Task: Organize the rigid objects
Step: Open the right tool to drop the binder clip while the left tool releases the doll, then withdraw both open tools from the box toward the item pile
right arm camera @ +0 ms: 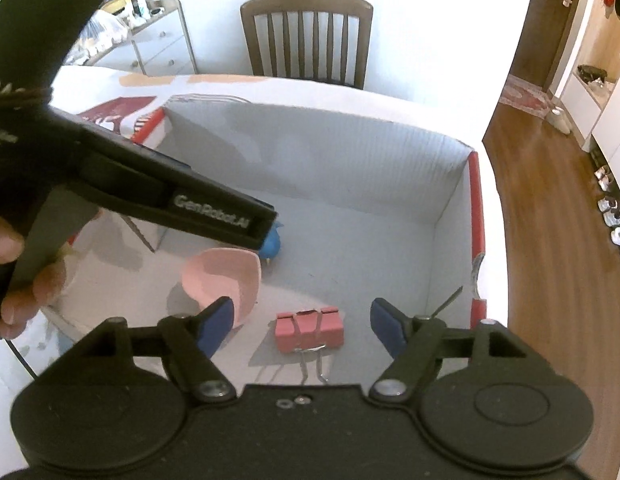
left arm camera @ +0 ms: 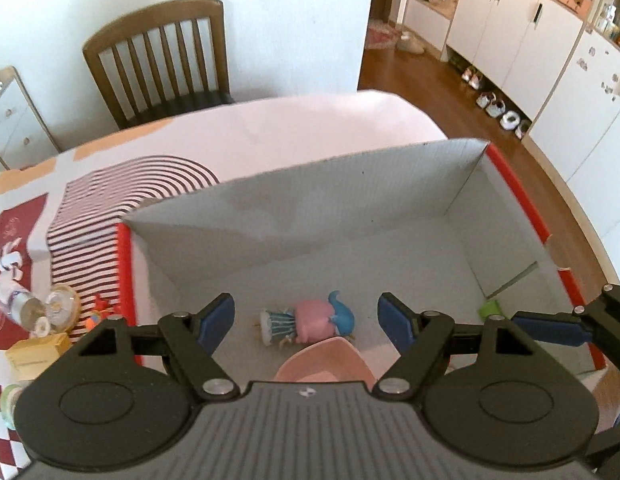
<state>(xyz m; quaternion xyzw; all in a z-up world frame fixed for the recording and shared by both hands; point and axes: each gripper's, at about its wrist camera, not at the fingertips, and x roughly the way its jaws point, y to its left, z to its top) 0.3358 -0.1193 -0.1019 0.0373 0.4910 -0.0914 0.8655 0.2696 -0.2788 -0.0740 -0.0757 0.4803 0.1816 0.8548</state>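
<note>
You are between placements: both tools hang over the cardboard box (left arm camera: 389,184) on the desk (left arm camera: 294,120), nothing in either, so the next move calls for reaching out to the clutter left on the cloth outside the box's left wall.

The box is the 1 container here, red-edged, grey inside, open at the top. Largest of its contents is the pink bowl (right arm camera: 226,280), lying tipped near the middle of the floor. Just beyond it lies the pink and blue toy figure (left arm camera: 306,320) on its side. Near the right wall sits the pink binder clip (right arm camera: 310,330), wire handles toward you, with a small green piece (left arm camera: 489,307) close by.

Your left hand-held gripper (left arm camera: 306,322) stands wide apart above the figure, touching nothing. Your right hand-held gripper (right arm camera: 300,326) is also spread, the clip resting free below it.

Outside, a small bottle (left arm camera: 14,300) and a yellow box (left arm camera: 38,354) wait.
</note>
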